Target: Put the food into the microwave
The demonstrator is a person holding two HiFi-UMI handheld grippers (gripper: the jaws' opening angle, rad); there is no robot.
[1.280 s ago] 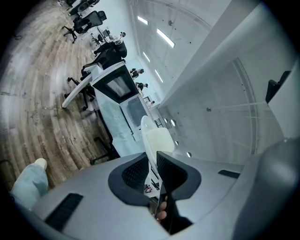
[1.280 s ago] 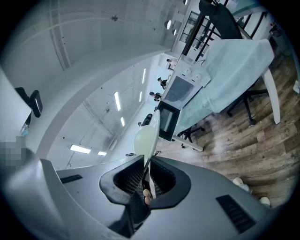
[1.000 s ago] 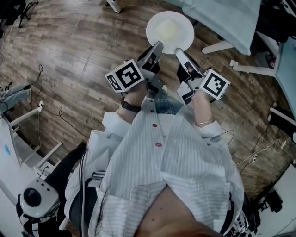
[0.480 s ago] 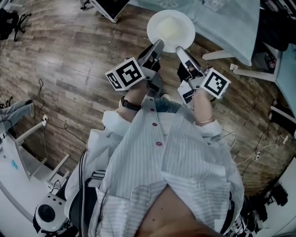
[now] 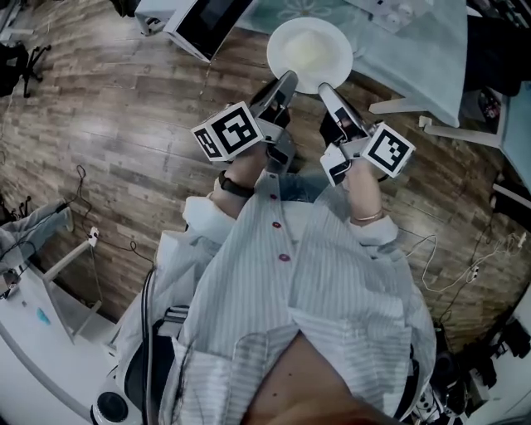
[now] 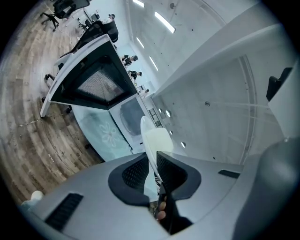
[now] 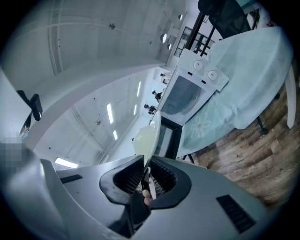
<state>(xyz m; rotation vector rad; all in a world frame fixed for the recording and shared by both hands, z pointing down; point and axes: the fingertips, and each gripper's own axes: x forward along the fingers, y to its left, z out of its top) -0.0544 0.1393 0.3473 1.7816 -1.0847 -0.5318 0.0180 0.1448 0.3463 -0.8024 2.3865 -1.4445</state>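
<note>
"Left tool (image 5: 285,80): what does it hold?" asks the student.

"Its jaws are almost together, pinched on the near rim of the white plate (image 5: 333,35). In the left gripper view the rim (image 6: 151,140) runs edge-on between the two ribbed pads."

"And to the right of it?"

"The plate hangs over the wooden floor (image 5: 124,124), level, with the food (image 5: 305,54) a pale patch in its middle. The right tool (image 5: 325,88) clamps the same near rim just beside the left one, its jaws equally narrow. The right gripper view shows the rim (image 7: 147,138) caught between its pads. Farther right lies the table (image 5: 415,41), draped in a pale cloth."

"Where is the microwave?"

"At the upper left of the head view, the microwave (image 5: 156,13) stands at the end of that table. Its dark door (image 5: 203,21) is swung open. The left gripper view looks at the door (image 6: 101,82) and the cavity beside it."

"How far along is the task, then?"

"By my reading, about midway. The plate is picked up and carried, and the door is already open. The plate is near the microwave but not yet at its mouth. What remains is to bring it to the opening, slide it in, let go with both tools, and perhaps shut the door."
</note>
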